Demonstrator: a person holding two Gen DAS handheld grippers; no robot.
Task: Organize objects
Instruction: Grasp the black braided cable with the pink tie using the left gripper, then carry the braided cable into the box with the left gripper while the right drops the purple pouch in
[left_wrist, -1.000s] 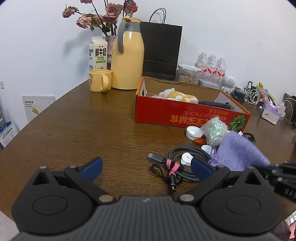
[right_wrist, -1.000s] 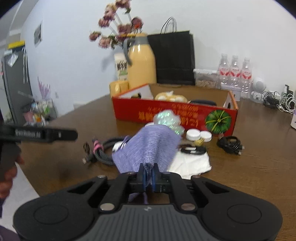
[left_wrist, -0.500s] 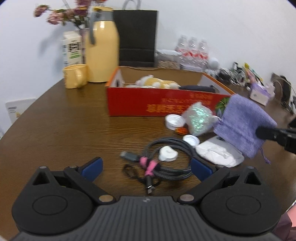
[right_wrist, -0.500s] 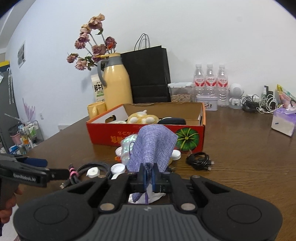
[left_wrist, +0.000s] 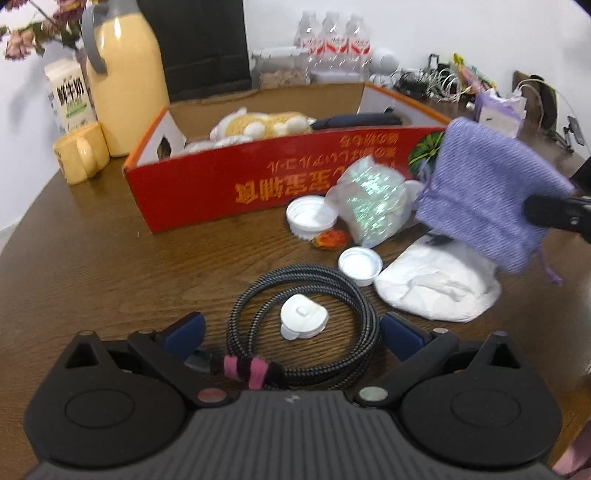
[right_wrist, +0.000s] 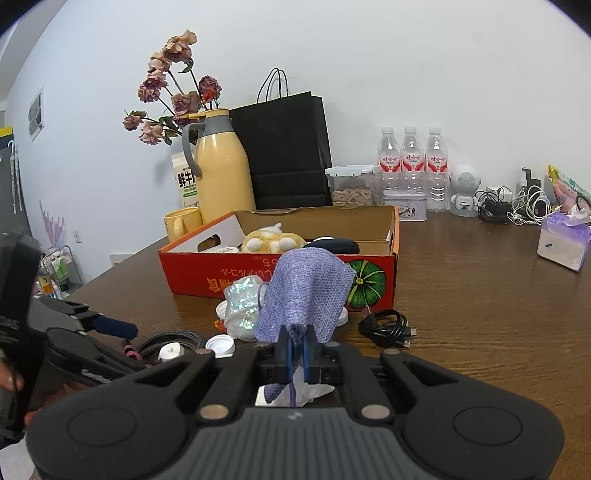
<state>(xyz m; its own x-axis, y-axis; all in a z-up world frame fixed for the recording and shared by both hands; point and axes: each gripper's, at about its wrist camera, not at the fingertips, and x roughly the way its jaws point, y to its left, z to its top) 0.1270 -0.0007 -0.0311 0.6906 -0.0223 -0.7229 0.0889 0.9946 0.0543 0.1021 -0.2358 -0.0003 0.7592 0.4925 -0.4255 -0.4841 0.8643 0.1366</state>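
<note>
Wood-grain brown tabletop (right_wrist: 480, 295) carries a long red cardboard box (left_wrist: 258, 184), open-topped, with upside-down print and a green pumpkin picture on its near wall; a yellow plush toy (left_wrist: 266, 125) lies inside it. In front of the box sits a crumpled white cloth (left_wrist: 436, 288), and nearer still a coiled braided black cable (left_wrist: 306, 325) bound with a pink-and-black strap, ringing a small white disc (left_wrist: 303, 317). Just before the box wall lie a glittery iridescent pouch (left_wrist: 373, 206) and two ribbed white caps (left_wrist: 312, 218). A woven purple drawstring pouch (right_wrist: 306, 291) hangs clear of the table in front of the box, pinched at its neck by the right gripper (right_wrist: 295, 354), its blue pads pressed together on the fabric. The left gripper (left_wrist: 291, 328) hovers over the cable with its fingers spread wide to either side of the coil, gripping nothing.
</note>
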